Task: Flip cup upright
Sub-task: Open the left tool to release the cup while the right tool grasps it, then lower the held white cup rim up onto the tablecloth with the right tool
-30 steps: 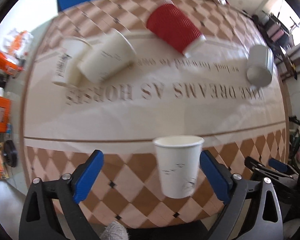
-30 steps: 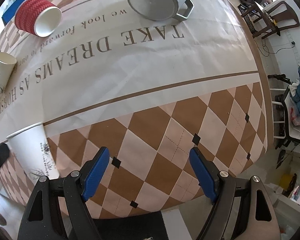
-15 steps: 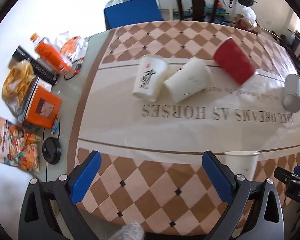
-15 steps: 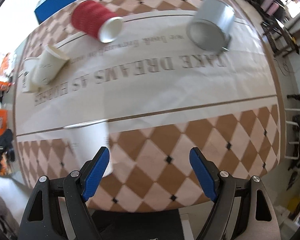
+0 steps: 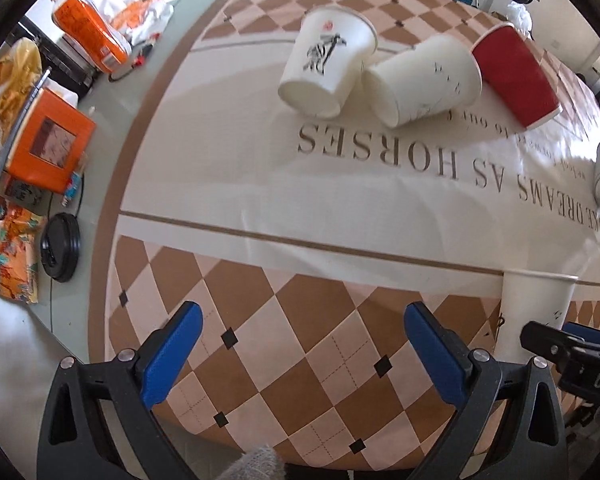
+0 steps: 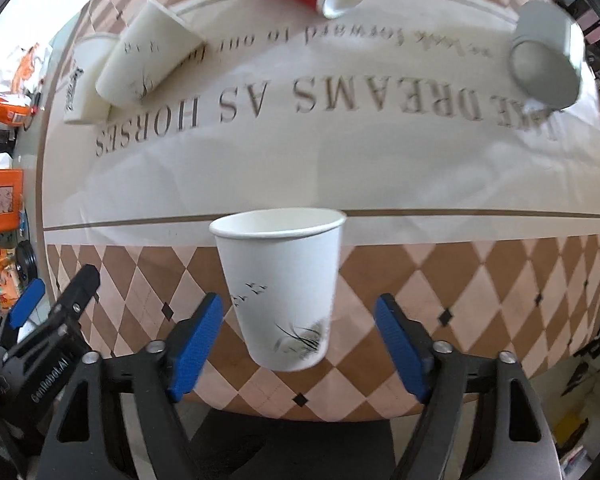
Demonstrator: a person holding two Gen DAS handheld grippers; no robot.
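So, one white cup [image 6: 278,288] stands upright between the right claw's [image 6: 300,344] spread pads, touching neither. Four more lie tipped beyond it (red cup [image 5: 516,80] included). Left claw [image 5: 304,352] gapes wide too, empty over the checked cloth [image 5: 284,320].

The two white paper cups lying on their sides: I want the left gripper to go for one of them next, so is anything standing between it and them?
Nothing visible does. In the left wrist view the left gripper is open, and only bare tablecloth separates it from the printed cup and the plainer cup. The upright cup stands off to its right.
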